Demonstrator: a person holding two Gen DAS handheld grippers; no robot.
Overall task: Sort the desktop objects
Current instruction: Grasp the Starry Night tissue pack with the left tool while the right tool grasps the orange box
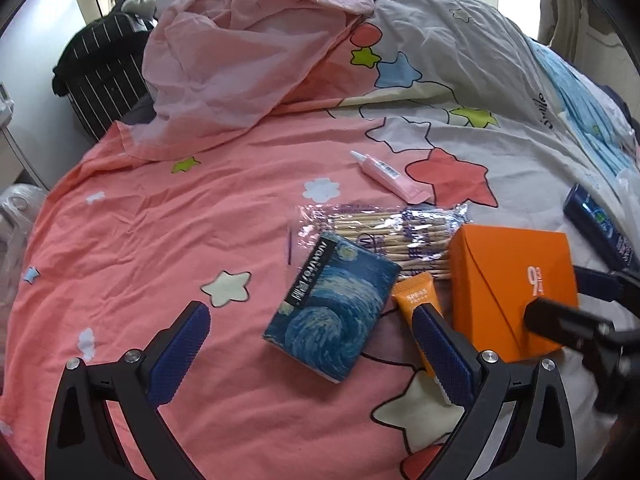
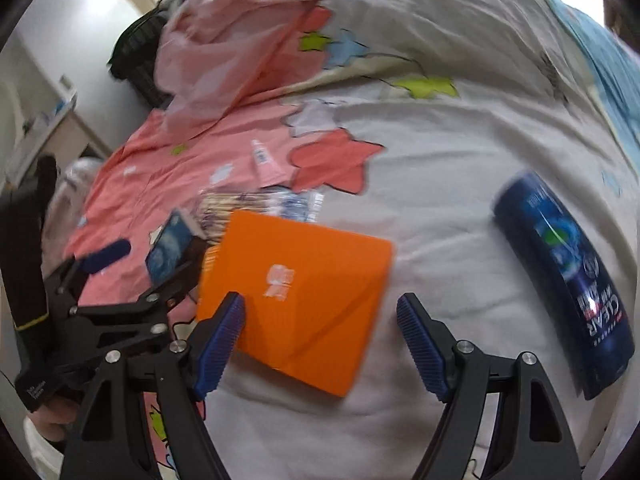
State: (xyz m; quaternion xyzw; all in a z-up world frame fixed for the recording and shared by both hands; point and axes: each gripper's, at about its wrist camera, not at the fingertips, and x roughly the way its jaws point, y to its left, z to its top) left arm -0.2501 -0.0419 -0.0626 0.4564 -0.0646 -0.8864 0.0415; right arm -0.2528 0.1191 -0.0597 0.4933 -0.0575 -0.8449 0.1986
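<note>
On a star-patterned bedspread lie a blue swirl-print packet [image 1: 334, 304], an orange tube [image 1: 418, 300], an orange box [image 1: 508, 280], a bag of wooden sticks [image 1: 392, 236], a pink tube [image 1: 388, 178] and a dark blue bottle [image 1: 600, 224]. My left gripper [image 1: 316, 352] hovers open over the packet, its right finger in front of the orange tube. In the right wrist view my right gripper [image 2: 320, 344] stands open above the near part of the orange box [image 2: 296, 292], with the blue bottle [image 2: 568, 280] off to its right.
Crumpled pink bedding [image 1: 248, 60] and a grey quilt [image 1: 460, 52] are heaped at the back. A black striped bag [image 1: 100, 68] sits at the far left beside the bed. A light blue cloth [image 1: 584, 120] lies along the right edge.
</note>
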